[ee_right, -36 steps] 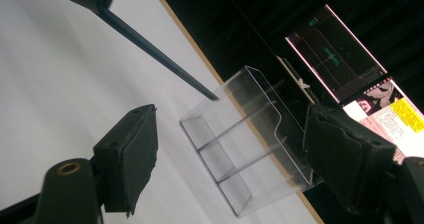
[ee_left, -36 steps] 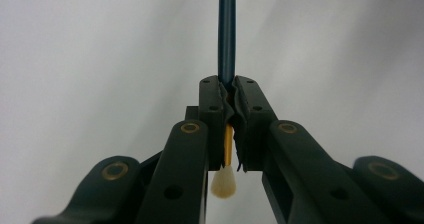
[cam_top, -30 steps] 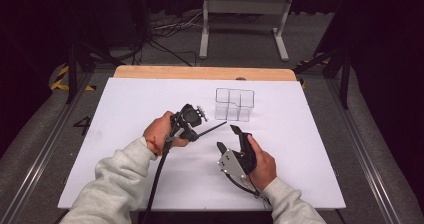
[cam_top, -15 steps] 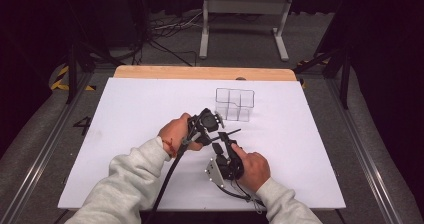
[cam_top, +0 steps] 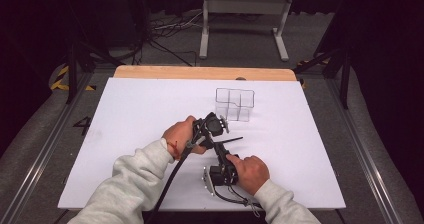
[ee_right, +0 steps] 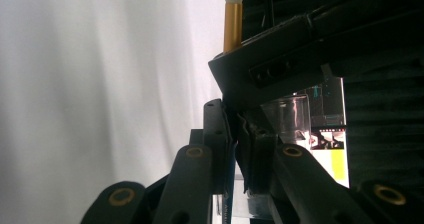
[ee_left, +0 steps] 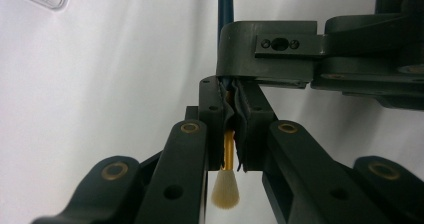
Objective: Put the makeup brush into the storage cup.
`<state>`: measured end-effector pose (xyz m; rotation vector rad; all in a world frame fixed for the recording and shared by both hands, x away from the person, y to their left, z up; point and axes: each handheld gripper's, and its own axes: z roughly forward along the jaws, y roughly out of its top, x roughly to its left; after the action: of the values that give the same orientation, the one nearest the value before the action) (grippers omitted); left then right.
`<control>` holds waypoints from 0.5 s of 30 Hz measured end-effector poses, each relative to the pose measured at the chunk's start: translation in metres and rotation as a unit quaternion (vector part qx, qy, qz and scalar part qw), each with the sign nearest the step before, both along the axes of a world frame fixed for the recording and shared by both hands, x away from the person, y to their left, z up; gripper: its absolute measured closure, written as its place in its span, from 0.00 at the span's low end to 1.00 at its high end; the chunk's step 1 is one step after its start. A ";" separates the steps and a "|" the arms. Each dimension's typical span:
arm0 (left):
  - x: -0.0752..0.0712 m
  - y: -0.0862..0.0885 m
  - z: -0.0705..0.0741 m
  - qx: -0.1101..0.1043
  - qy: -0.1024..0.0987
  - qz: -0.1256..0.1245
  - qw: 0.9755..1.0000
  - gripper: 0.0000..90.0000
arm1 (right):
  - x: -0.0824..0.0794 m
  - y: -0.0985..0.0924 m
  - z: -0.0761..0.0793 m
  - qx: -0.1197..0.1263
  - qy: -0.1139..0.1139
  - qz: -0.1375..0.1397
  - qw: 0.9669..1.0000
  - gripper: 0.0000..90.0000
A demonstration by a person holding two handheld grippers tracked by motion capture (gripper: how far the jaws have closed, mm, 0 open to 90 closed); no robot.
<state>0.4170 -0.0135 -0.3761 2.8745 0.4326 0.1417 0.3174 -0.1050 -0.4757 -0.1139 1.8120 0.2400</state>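
A small brush with a white bristle tip, gold ferrule and dark blue handle is held between both grippers over the middle of the white table. My left gripper is shut on the gold ferrule. My right gripper has just been closing and its pads now press on the blue handle. In the high view the left gripper and right gripper meet tip to tip, with the thin handle poking out to the right.
A clear compartmented organizer stands just beyond the grippers, toward the back of the white sheet. A wooden strip edges the table's far side, with stands and cables on the floor behind.
The left hand carried the brush rightward to the middle. The right gripper swung in from the right with wide jaws and closed them on the brush handle.
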 end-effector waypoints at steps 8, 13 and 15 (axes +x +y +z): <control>0.001 0.005 0.002 -0.020 0.001 -0.004 1.000 0.93 | -0.001 -0.001 -0.001 0.000 -0.006 -0.002 1.000 0.93; -0.001 0.013 0.008 -0.047 -0.006 -0.009 0.999 0.93 | 0.001 -0.004 0.003 0.006 -0.006 -0.011 1.000 0.93; -0.003 0.017 0.010 -0.054 -0.009 -0.006 0.998 0.93 | 0.002 -0.007 0.004 0.008 -0.002 -0.013 1.000 0.93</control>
<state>0.4144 0.0034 -0.3663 2.7664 0.4077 0.1377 0.3193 -0.1121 -0.4715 -0.0787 1.8053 0.2359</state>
